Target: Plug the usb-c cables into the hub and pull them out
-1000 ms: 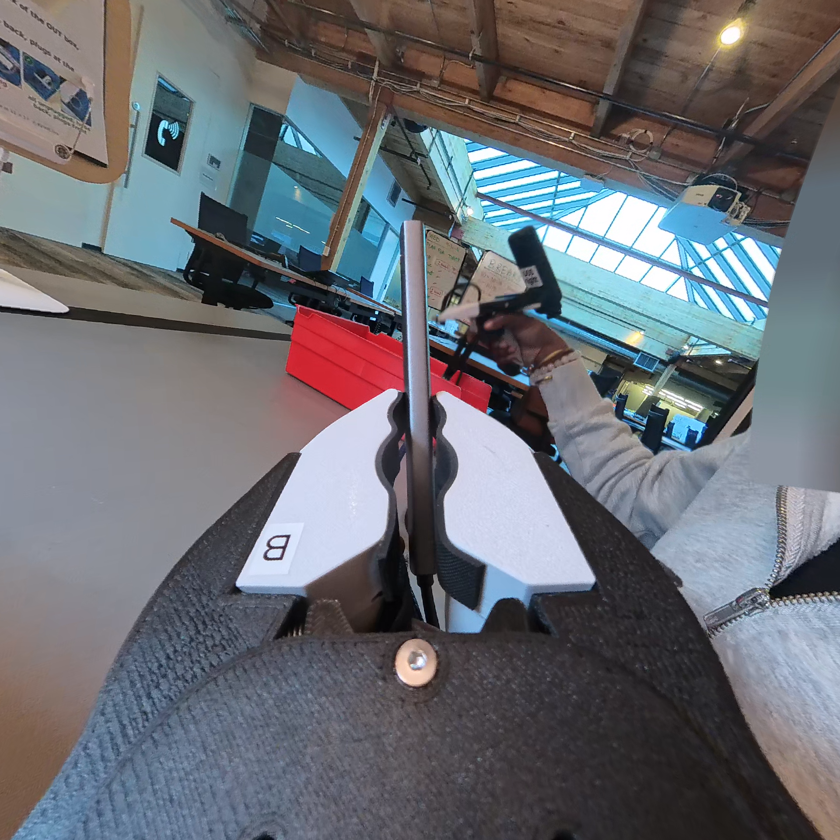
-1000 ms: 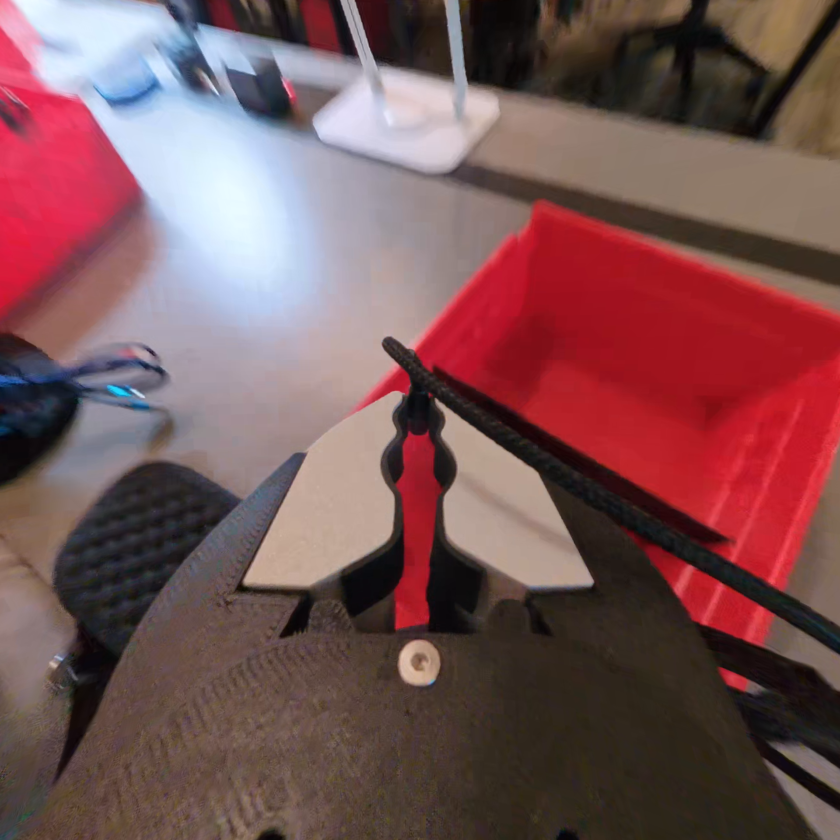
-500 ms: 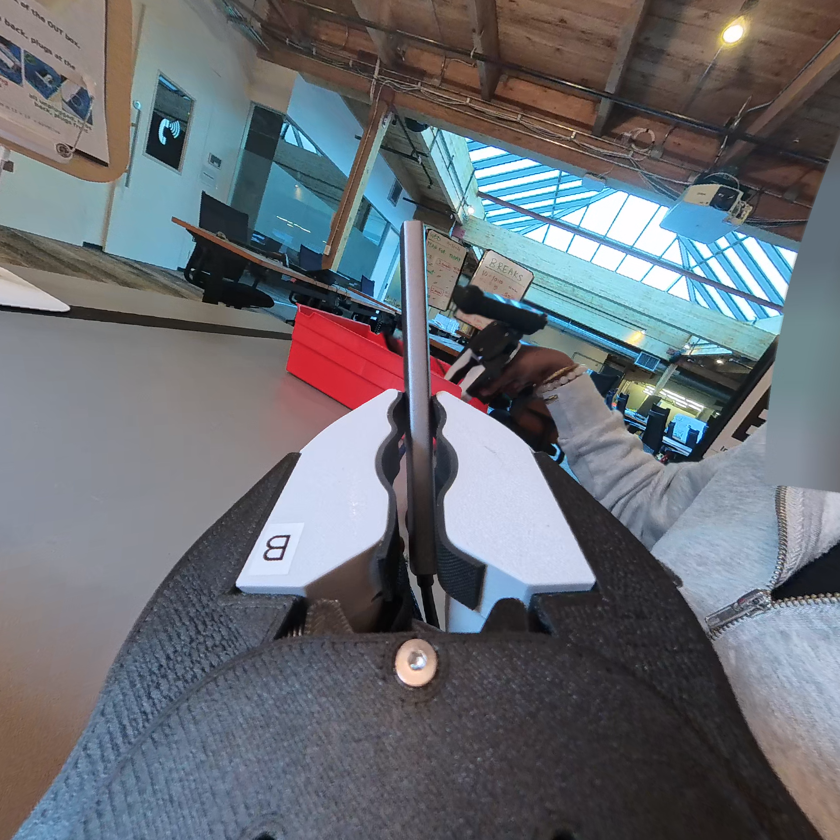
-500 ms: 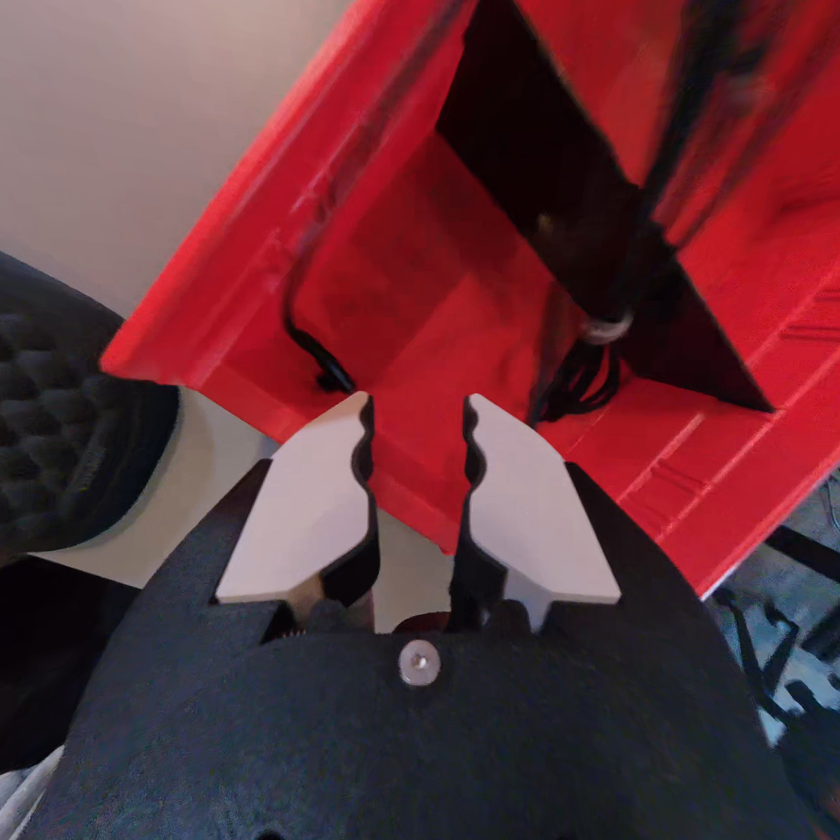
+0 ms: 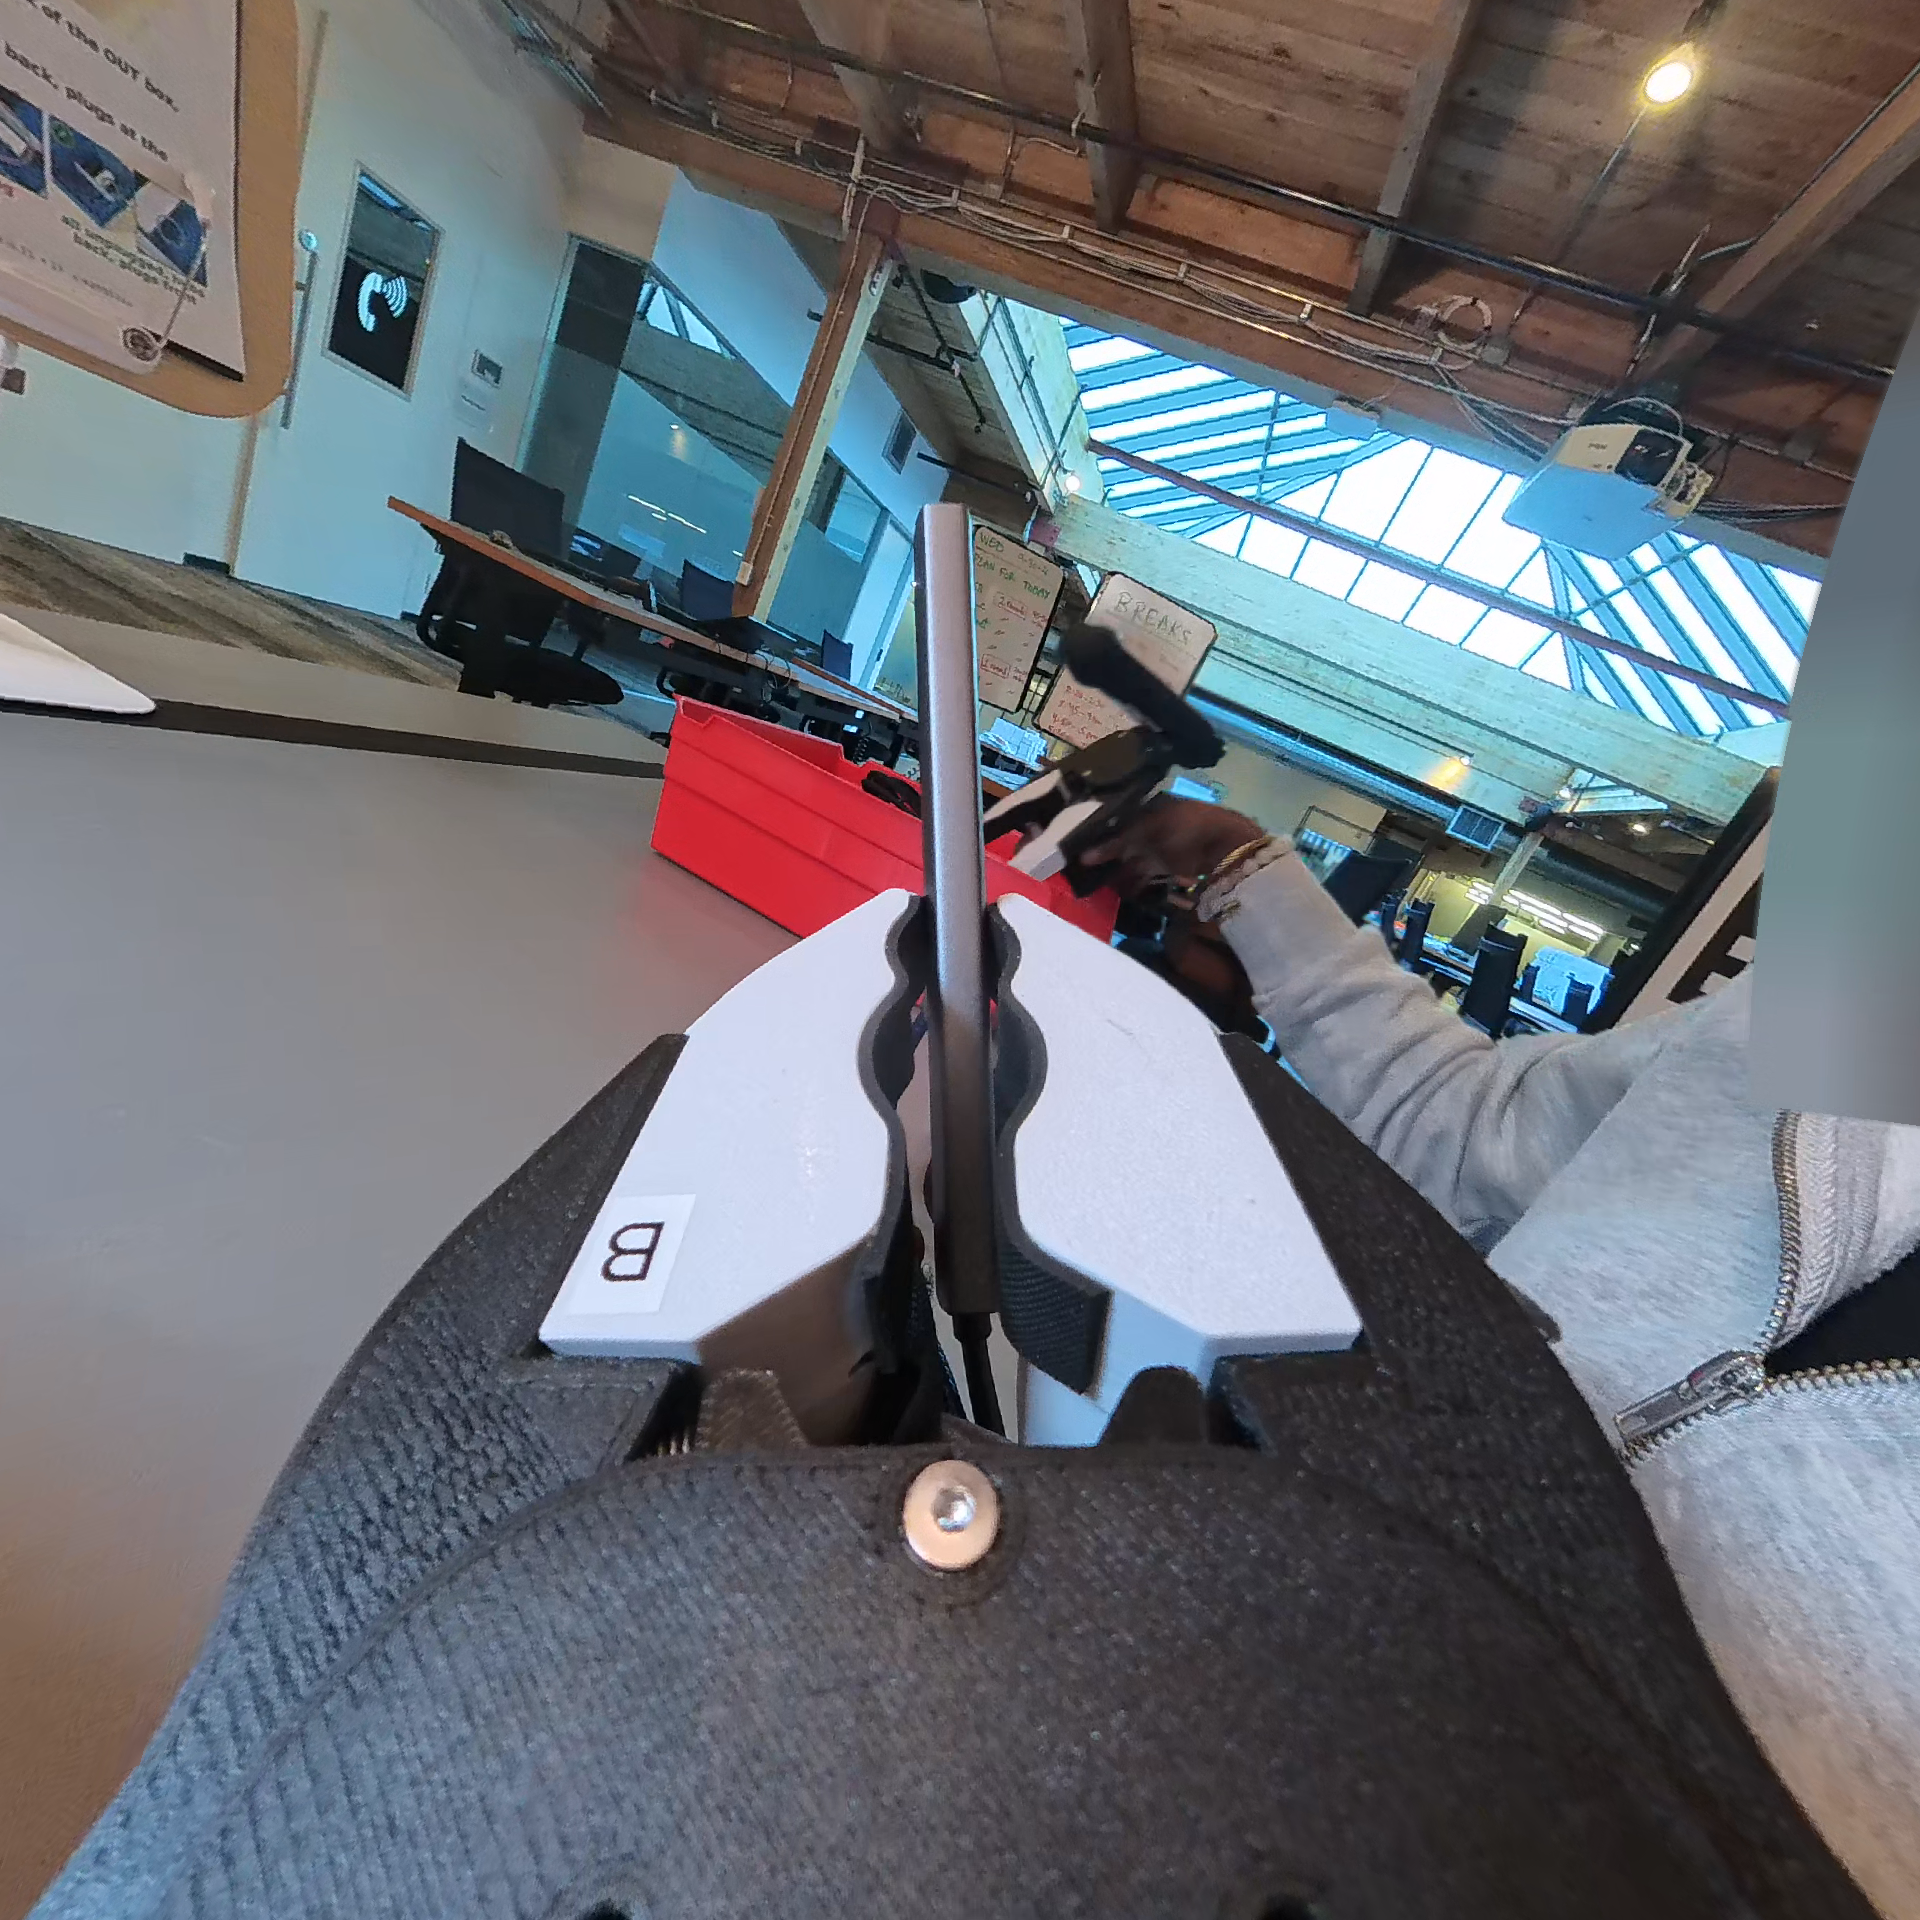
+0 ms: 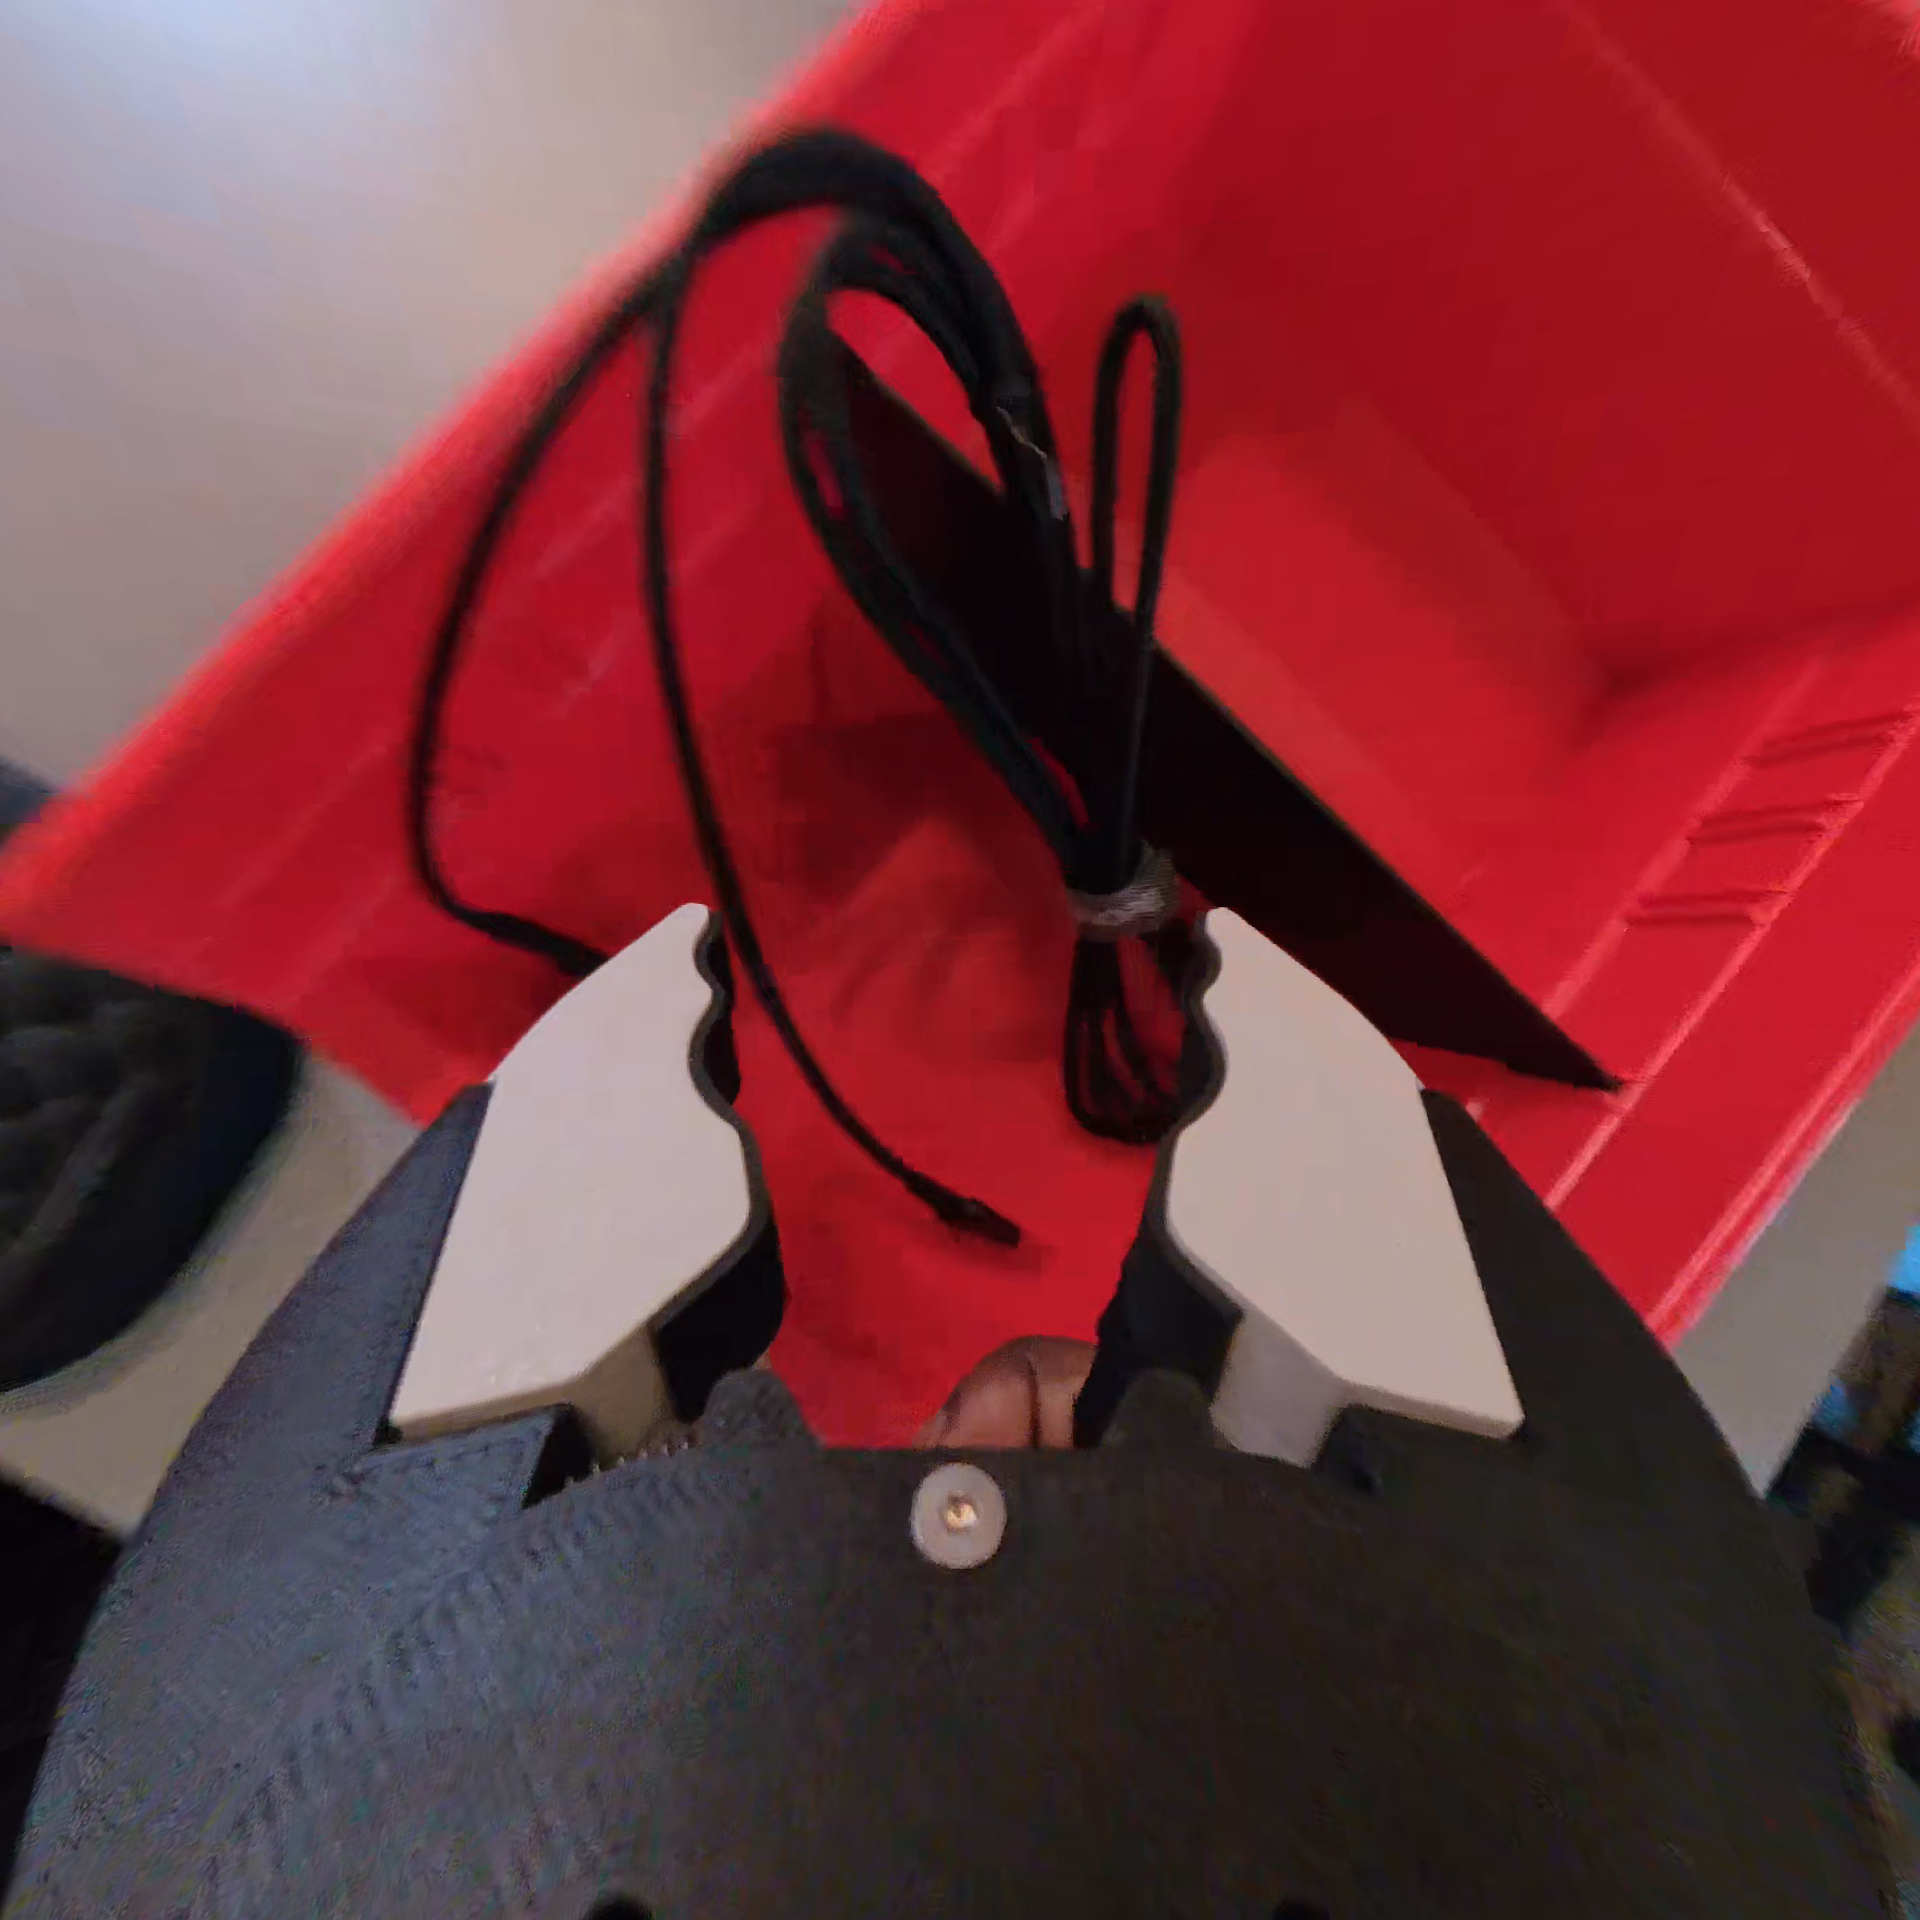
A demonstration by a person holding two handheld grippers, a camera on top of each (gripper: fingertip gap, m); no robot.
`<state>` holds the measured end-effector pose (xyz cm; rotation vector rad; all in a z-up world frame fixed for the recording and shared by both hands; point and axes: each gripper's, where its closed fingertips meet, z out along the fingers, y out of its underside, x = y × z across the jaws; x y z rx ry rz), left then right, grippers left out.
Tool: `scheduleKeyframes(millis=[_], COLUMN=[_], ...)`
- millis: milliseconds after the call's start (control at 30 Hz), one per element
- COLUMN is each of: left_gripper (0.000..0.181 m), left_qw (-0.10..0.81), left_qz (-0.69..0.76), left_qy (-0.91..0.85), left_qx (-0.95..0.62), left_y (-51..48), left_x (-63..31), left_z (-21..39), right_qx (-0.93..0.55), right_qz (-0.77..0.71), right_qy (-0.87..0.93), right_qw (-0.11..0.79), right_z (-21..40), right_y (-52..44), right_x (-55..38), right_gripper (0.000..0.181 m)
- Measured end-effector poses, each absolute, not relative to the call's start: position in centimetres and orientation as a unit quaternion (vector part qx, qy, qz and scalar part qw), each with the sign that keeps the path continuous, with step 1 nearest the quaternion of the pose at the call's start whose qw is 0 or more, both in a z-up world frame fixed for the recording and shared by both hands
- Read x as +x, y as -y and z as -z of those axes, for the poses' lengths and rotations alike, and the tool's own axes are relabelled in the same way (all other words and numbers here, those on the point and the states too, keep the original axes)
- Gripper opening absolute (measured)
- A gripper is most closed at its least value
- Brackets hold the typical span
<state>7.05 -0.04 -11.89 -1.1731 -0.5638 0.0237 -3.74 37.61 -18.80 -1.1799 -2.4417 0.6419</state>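
My left gripper [image 5: 951, 920] is shut on a thin grey hub [image 5: 948, 727], which stands edge-on and upright between the fingers, with a dark lead running down from its base. My right gripper [image 6: 956, 920] is open and empty, and hangs over a red bin [image 6: 1558, 312]. A bundled black usb-c cable [image 6: 1127, 1049] with a grey tie lies in the bin. One loose end, with its plug [image 6: 977, 1231], lies between the open fingers. In the left wrist view, the right gripper [image 5: 1081, 821] sits low over the red bin [image 5: 758, 821].
A black divider [image 6: 1299, 790] stands slanted in the bin behind the cable. The grey table [image 5: 312, 987] stretches left of the bin. A white base [image 5: 52, 681] sits at its far left edge. A dark textured object [image 6: 104, 1143] lies beside the bin. A grey sleeve [image 5: 1403, 1049] reaches across on the right. Tip to tip, the grippers are about 40 centimetres apart.
My right gripper let go of the black cable, opened wide and dropped over the red bin, where the cable now lies. My left gripper has held the hub still.
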Motion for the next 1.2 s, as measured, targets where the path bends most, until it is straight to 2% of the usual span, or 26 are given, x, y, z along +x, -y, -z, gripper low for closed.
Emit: scheduleKeyframes(millis=[100, 167, 233, 433, 533, 567, 633, 767, 833, 967, 1200], left_gripper=[0.01, 0.01, 0.01, 0.01, 0.01, 0.01, 0.01, 0.01, 0.01, 0.01, 0.01], left_qw=[0.795, 0.795, 0.795, 0.795, 0.794, 0.794, 0.795, 0.795, 0.795, 0.794, 0.793], left_qz=[-0.008, -0.006, -0.005, -0.005, -0.006, -0.006, -0.006, -0.004, -0.005, -0.004, -0.002], left_qy=[0.264, 0.265, 0.266, 0.265, 0.265, 0.264, 0.264, 0.264, 0.264, 0.266, 0.268], left_qx=[-0.546, -0.546, -0.546, -0.546, -0.547, -0.547, -0.546, -0.546, -0.546, -0.547, -0.547], left_y=[0.0, 0.0, 0.0, 0.0, 0.0, 0.0, 0.0, 0.0, 0.0, 0.0, 0.0], left_x=[7.0, 7.0, 6.9, 7.0, 7.0, 7.0, 7.0, 7.0, 7.0, 7.0, 6.9], left_z=[11.9, 11.9, 12.0, 12.0, 12.0, 12.0, 11.9, 11.9, 11.9, 12.0, 12.0], right_qx=[-0.383, -0.342, -0.281, -0.068, -0.051, -0.082, -0.149, -0.27, -0.282, -0.3, -0.374], right_qz=[-0.197, -0.16, -0.13, -0.014, -0.01, -0.038, -0.099, -0.295, -0.348, -0.338, -0.31], right_qy=[0.882, 0.896, 0.909, 0.943, 0.944, 0.948, 0.95, 0.912, 0.891, 0.885, 0.855], right_qw=[0.189, 0.235, 0.28, 0.325, 0.325, 0.306, 0.257, 0.088, 0.069, 0.109, 0.182], right_z=[20.9, 21.1, 20.6, 20.2, 20.1, 20.4, 20.4, 18.4, 17.7, 18.8, 20.8], right_y=[-37.7, -38.3, -38.5, -38.2, -38.0, -37.6, -37.2, -35.1, -34.8, -33.8, -33.0], right_x=[-4.9, -5.5, -5.6, -4.6, -4.5, -4.3, -3.7, -1.5, -1.3, -1.4, -2.8], right_gripper=[0.071, 0.038, 0.02, 0.015, 0.015, 0.018, 0.037, 0.097, 0.115, 0.123, 0.114])
